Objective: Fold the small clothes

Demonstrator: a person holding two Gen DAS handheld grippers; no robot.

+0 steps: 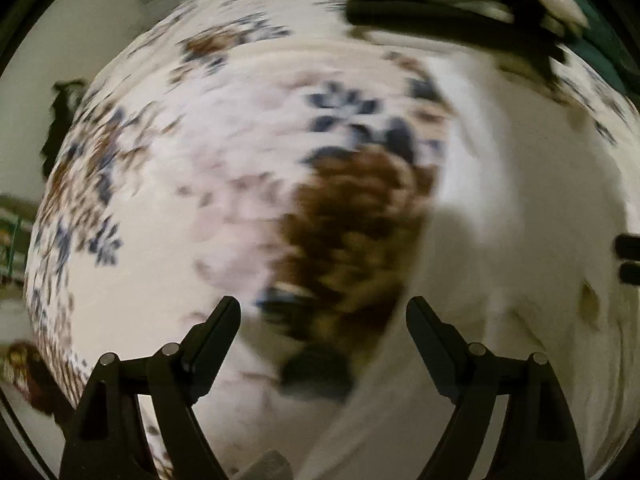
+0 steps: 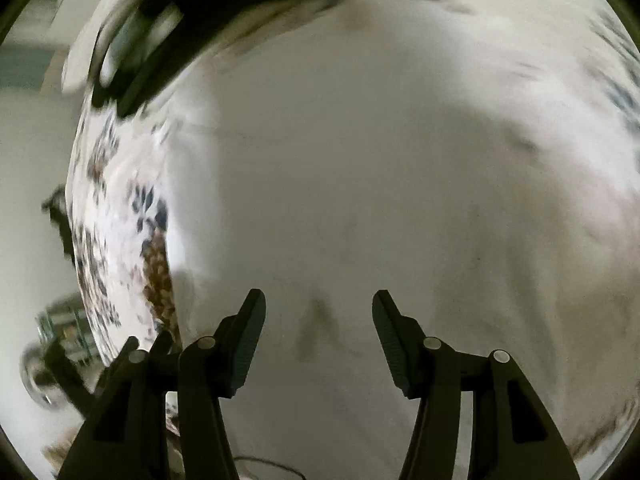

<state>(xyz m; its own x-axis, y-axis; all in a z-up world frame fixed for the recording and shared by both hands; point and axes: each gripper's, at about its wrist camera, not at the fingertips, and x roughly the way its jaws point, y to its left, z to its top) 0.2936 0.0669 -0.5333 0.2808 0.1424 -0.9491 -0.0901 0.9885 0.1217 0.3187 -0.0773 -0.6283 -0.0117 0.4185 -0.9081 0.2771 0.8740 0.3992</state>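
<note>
Both views are motion-blurred. A plain white garment point(image 2: 360, 184) lies spread on a floral-patterned cloth point(image 1: 168, 168); it fills most of the right wrist view and shows at the right of the left wrist view point(image 1: 520, 208). My left gripper point(image 1: 323, 308) is open and empty above a brown flower print point(image 1: 352, 232) at the garment's left edge. My right gripper point(image 2: 319, 306) is open and empty over the middle of the white garment. Part of my left gripper shows at the lower left of the right wrist view point(image 2: 132, 356).
A black object point(image 1: 432, 4) lies on the far side of the cloth, also in the right wrist view point(image 2: 160, 28). The cloth's left edge drops off to a pale floor point(image 2: 32, 200). A small dark object point(image 1: 62, 120) sits beyond that edge.
</note>
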